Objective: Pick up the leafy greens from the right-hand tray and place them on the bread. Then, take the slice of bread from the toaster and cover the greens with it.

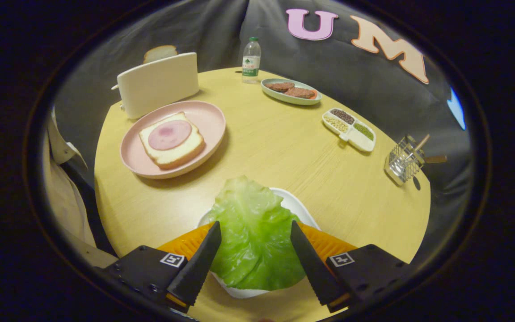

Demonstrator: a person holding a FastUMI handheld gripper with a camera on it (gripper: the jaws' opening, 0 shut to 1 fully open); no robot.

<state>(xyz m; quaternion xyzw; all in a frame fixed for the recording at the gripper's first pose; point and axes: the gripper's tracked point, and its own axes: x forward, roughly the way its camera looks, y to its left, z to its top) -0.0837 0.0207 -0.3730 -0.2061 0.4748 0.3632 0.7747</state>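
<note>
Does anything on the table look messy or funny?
Nothing looks spilled or broken. The lettuce leaf is bigger than its white tray and hangs over the rim. The open tongs sit on either side of it, not squeezing it.

A round, pale wooden desk (pixel 284 147) is carrying everything here. A white toaster (pixel 158 84) is standing at its far side, and a pink plate (pixel 204 117) is lying just in front of it, holding bread. A water bottle (pixel 251 60) is standing upright at the far rim, with an oval dish (pixel 289 91) of patties sitting just beside it. A divided white tray (pixel 350 129) of grains is lying further along toward the wire basket (pixel 403 163), which is resting near the desk's edge. A white tray (pixel 295 203) is sitting nearest, bearing the greens, and the gripper (pixel 255 236) is hovering over it with fingers spread apart on either side of the leaf.
</note>
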